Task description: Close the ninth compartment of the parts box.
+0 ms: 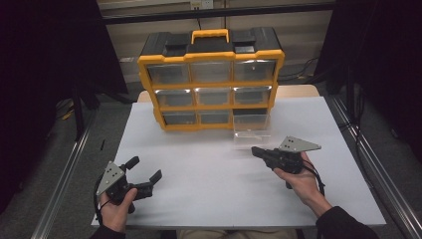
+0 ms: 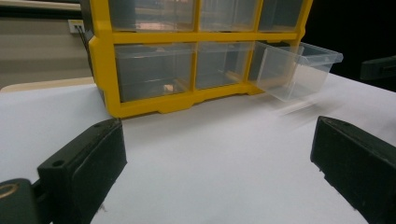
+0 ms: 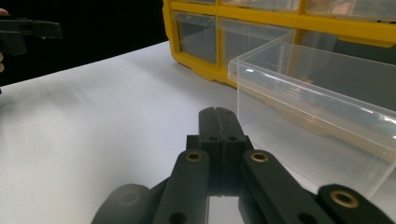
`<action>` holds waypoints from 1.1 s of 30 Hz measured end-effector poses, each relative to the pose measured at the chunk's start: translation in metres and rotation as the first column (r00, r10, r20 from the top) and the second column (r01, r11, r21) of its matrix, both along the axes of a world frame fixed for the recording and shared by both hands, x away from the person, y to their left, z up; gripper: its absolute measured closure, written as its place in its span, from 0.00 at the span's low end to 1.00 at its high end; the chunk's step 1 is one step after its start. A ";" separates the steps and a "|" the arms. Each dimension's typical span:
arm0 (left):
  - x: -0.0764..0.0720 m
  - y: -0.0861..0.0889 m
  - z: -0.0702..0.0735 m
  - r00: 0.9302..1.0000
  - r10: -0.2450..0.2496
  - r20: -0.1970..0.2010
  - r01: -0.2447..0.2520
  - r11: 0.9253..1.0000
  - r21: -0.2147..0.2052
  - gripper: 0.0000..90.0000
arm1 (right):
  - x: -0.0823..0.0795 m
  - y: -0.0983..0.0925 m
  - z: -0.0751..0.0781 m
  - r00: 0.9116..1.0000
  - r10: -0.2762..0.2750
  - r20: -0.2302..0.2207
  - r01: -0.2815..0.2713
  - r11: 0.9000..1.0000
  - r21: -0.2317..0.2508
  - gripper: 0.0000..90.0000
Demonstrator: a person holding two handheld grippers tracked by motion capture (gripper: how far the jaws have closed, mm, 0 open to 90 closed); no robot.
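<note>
1. A clear plastic drawer (image 1: 252, 130) sticks out of the bottom right slot of a yellow and black drawer cabinet (image 1: 211, 78), which stands at the far middle of a white table (image 1: 209, 184).
2. In the high view the right gripper (image 1: 255, 150) lies in the person's right hand (image 1: 298, 180). Its tips point toward 10 o'clock, just short of the drawer's front wall.
3. From those tips the drawer sits at about 12 o'clock, near but apart; no contact shows.
4. The right gripper's jaws are clenched flat against each other with nothing between them, as the right gripper view (image 3: 218, 113) shows plainly.
5. In that view the drawer (image 3: 317, 107) stands at about 2 o'clock from the closed tips, its near corner just beside them. Whether the tips are level with the drawer's rim or lower is hard to tell from this angle.
6. The left gripper (image 1: 145, 173) rests in the left hand (image 1: 117, 209) at the near left of the table, well apart from the drawer.
7. Its jaws are spread wide and hold nothing; the left gripper view (image 2: 215, 154) shows bare table between them.
8. From the left gripper the drawer (image 2: 296, 70) lies at about 1 o'clock, and the cabinet (image 2: 154, 102) at about 11 o'clock.
9. The drawer looks empty.
</note>
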State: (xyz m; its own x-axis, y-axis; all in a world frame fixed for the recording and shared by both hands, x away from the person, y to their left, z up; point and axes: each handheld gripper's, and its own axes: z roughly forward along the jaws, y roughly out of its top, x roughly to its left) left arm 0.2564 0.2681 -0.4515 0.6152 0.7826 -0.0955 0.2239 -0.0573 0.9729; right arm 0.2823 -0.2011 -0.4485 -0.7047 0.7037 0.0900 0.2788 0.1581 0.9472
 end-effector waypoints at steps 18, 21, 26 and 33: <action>0.000 0.000 0.001 1.000 -0.003 0.011 0.003 1.000 0.011 0.04 | 0.022 0.004 -0.010 1.000 -0.024 -0.015 0.024 1.000 -0.019 1.00; 0.000 0.000 0.001 1.000 0.000 0.011 0.000 1.000 0.010 0.04 | 0.025 0.003 -0.012 0.999 -0.030 -0.020 0.029 0.999 -0.020 1.00; 0.000 0.000 0.001 1.000 -0.003 0.006 0.003 1.000 0.008 0.04 | 0.031 0.001 -0.016 0.999 -0.046 -0.029 0.045 0.998 -0.032 1.00; 0.000 0.000 0.001 1.000 0.001 0.011 -0.001 1.000 0.007 0.04 | 0.039 0.002 -0.017 0.998 -0.052 -0.021 0.051 0.998 -0.042 1.00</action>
